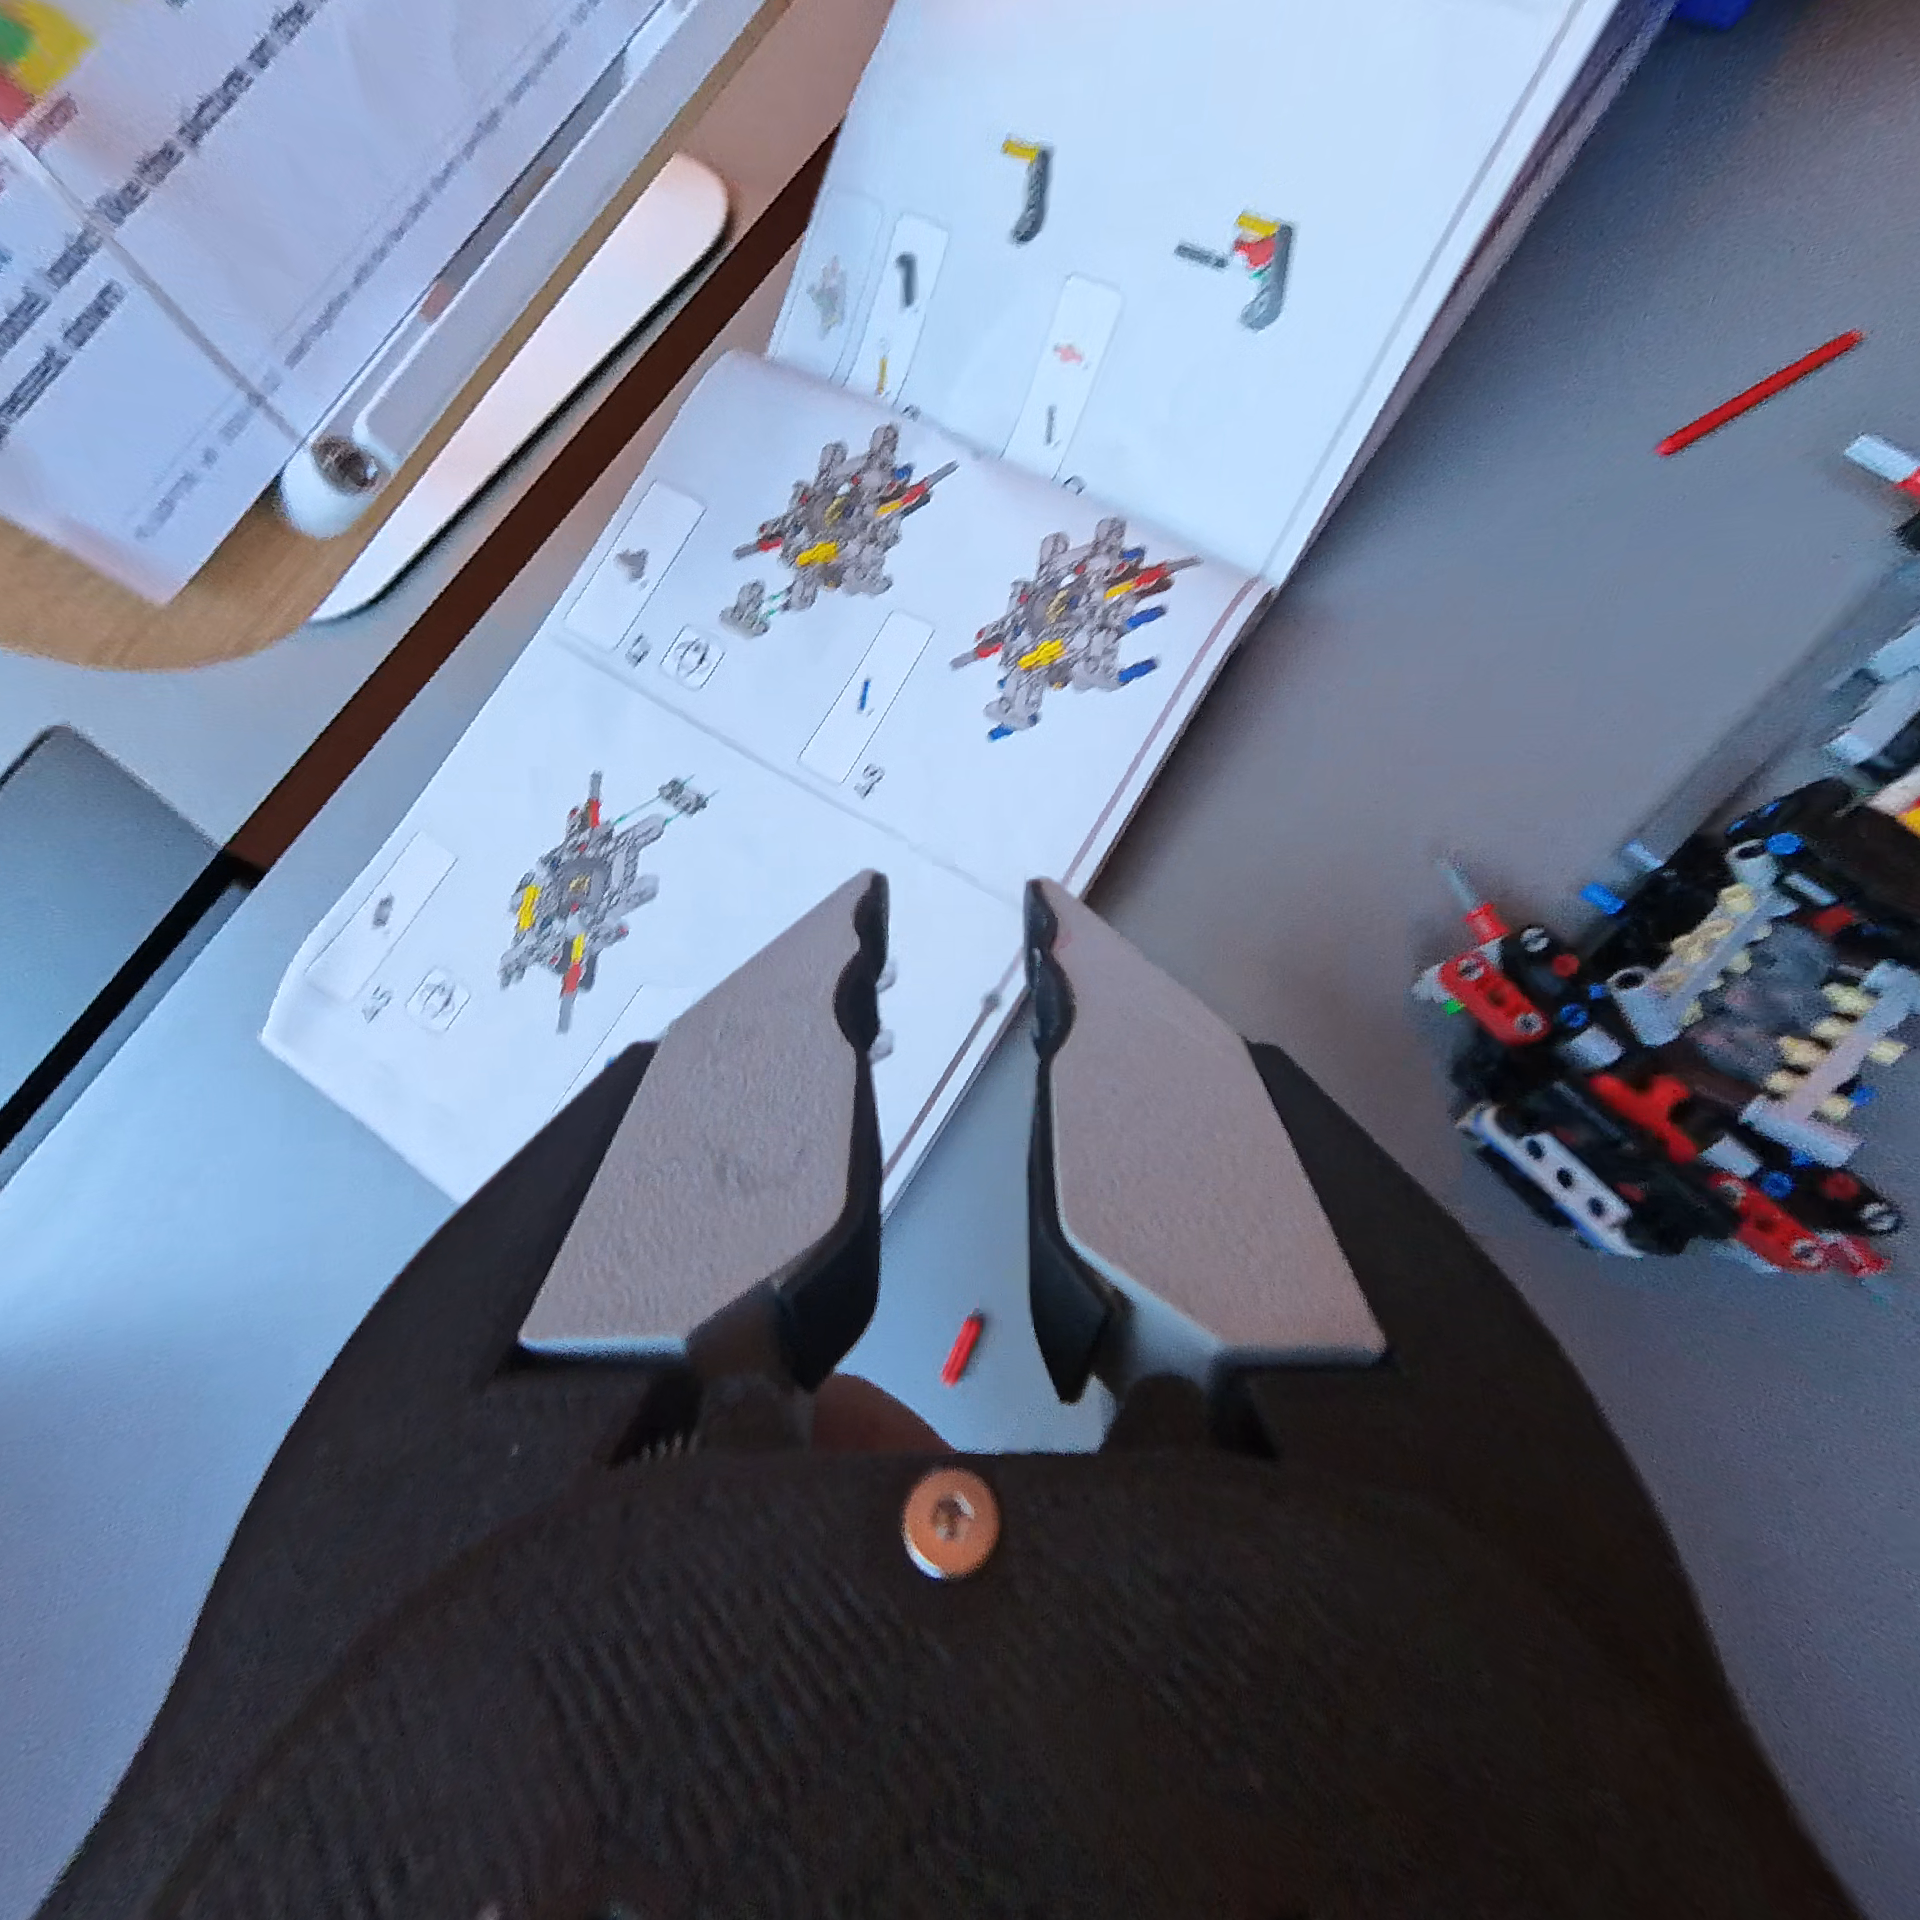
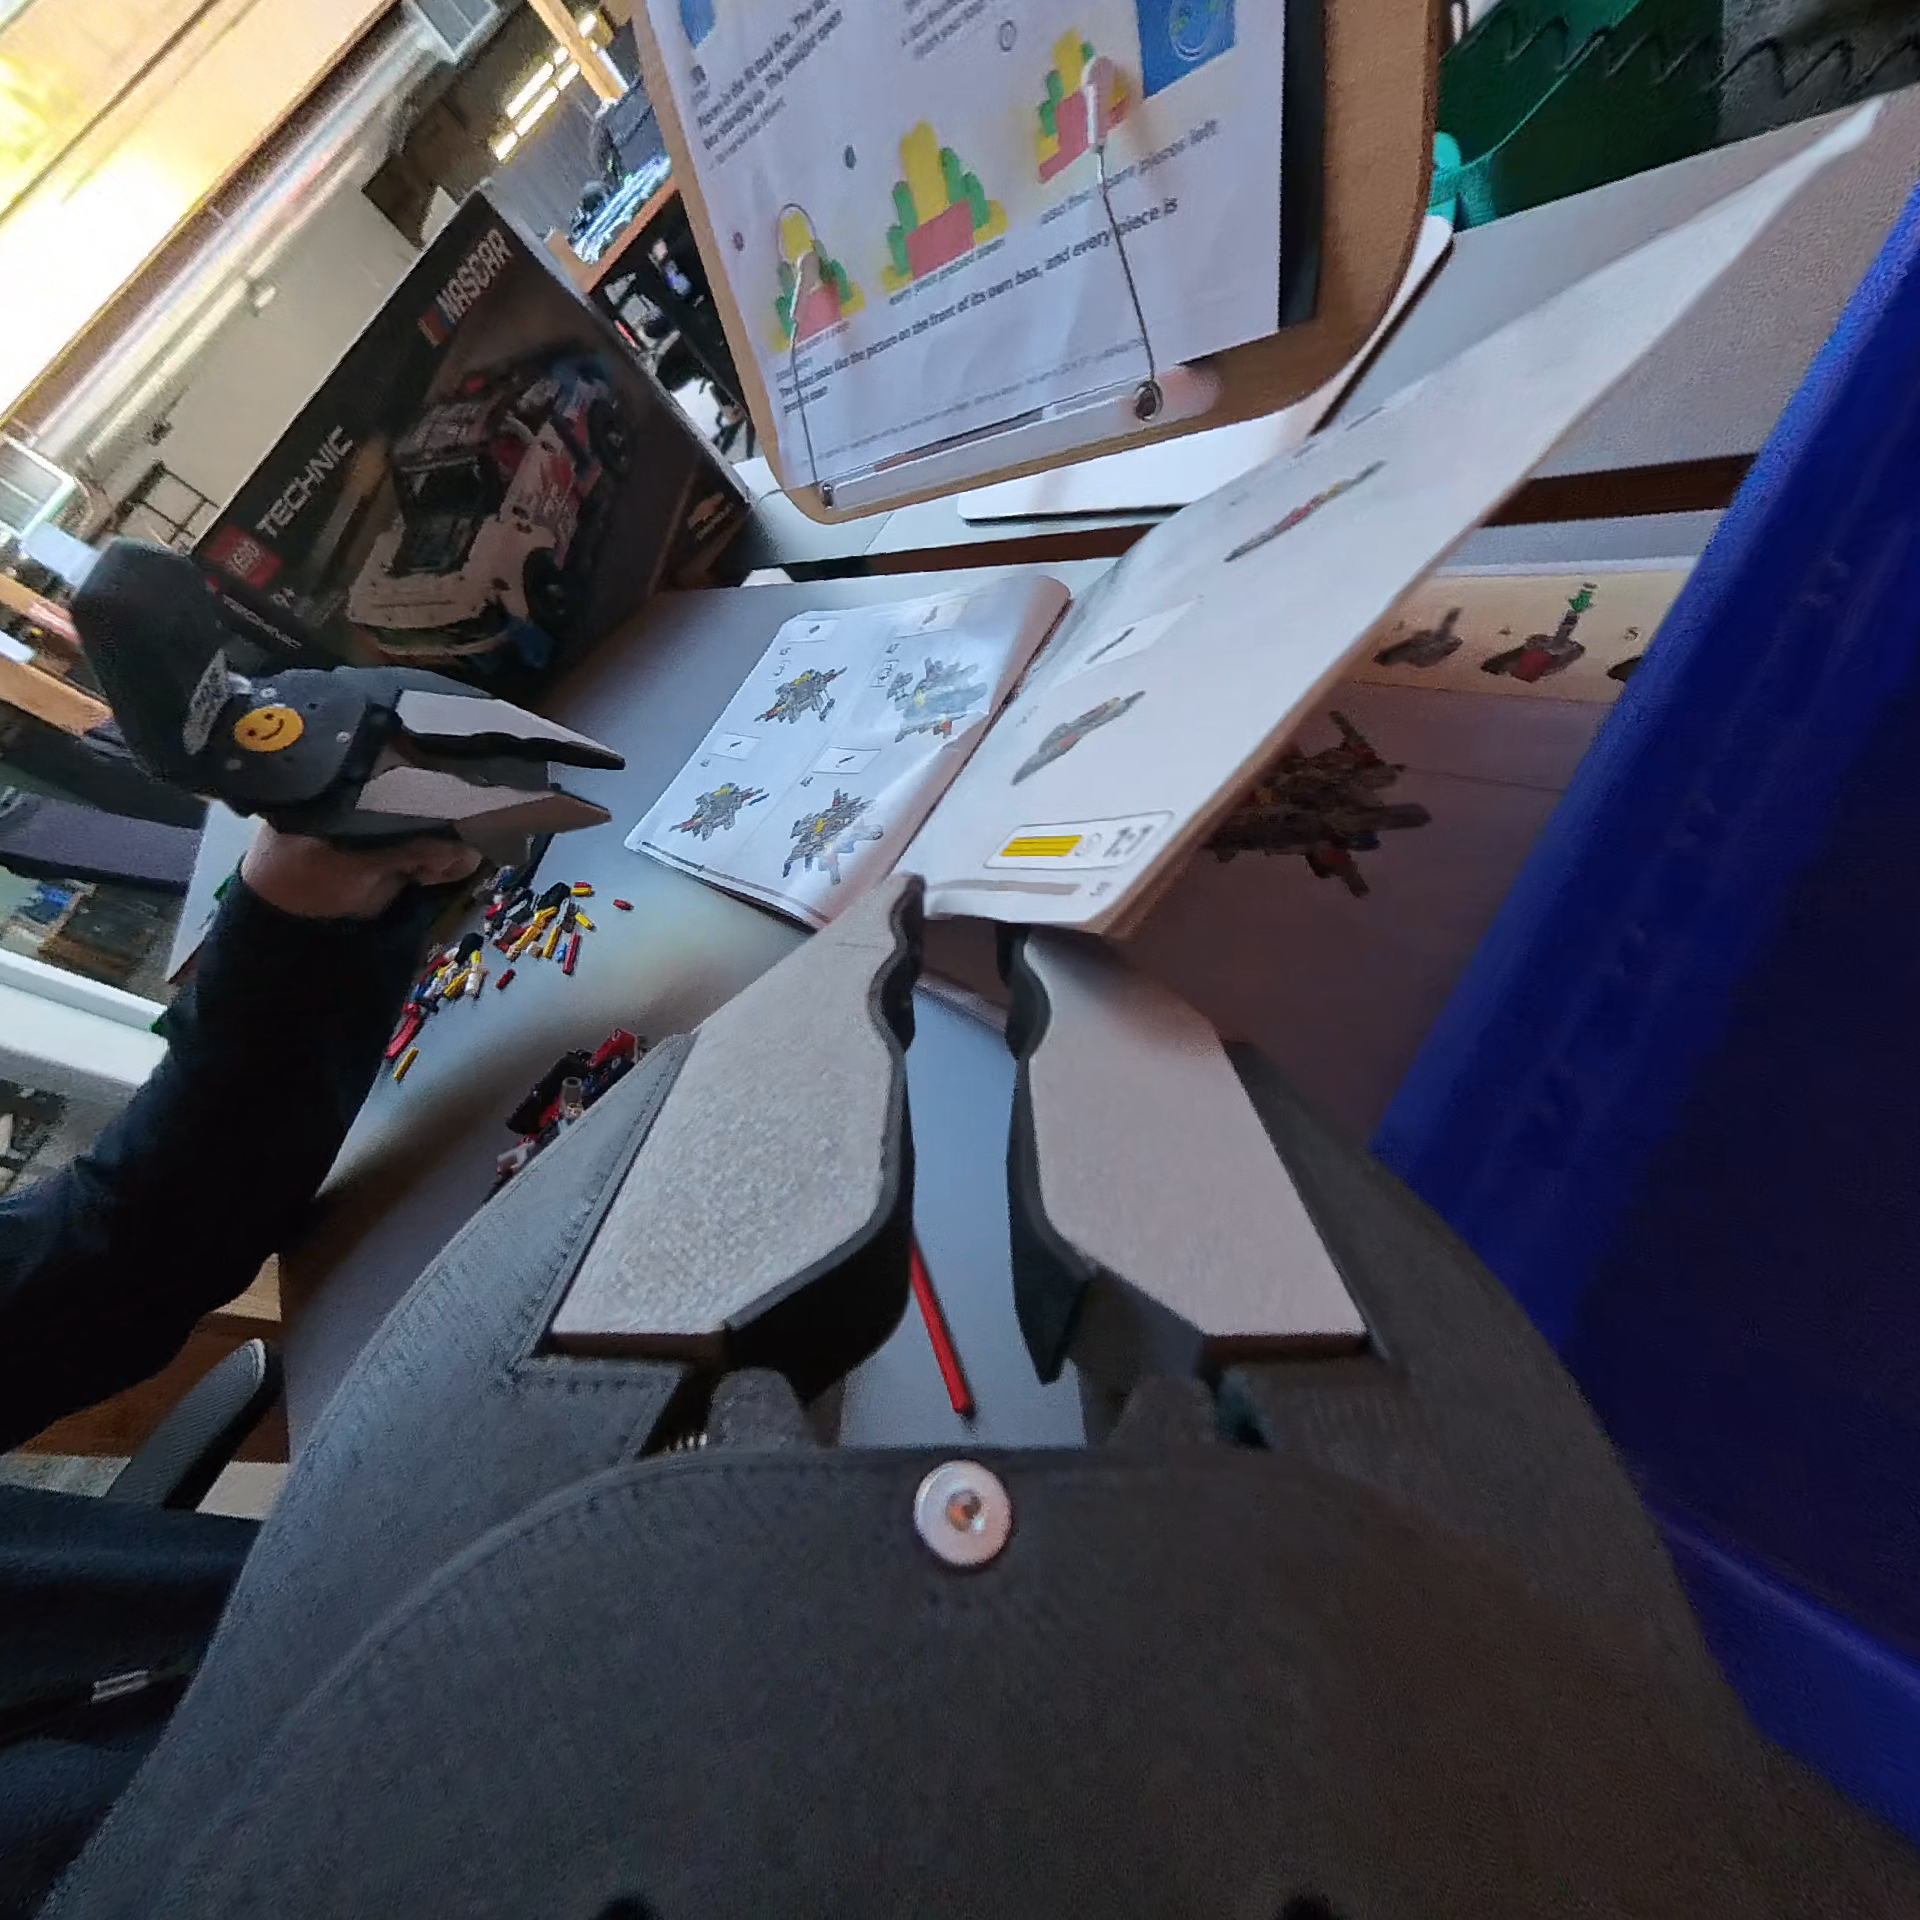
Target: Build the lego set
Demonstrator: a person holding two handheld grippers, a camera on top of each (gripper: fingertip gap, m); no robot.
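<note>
Grey matte table (image 1: 1455,520) bears a glossy open booklet (image 1: 831,727) — its lifted page (image 2: 1195,727) arches over the right gripper (image 2: 961,925), parted, gripping nothing. Left gripper (image 1: 956,904) hovers spread above the booklet's near edge — brick model (image 1: 1683,1060) beside.

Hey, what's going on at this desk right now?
A person holds a two-finger gripper in each hand over a grey desk with an open instruction booklet. The left gripper hovers open above the booklet's near page, holding nothing. The right gripper is open at the edge of a lifted page. A partly built brick model and loose small parts lie nearby.
</note>
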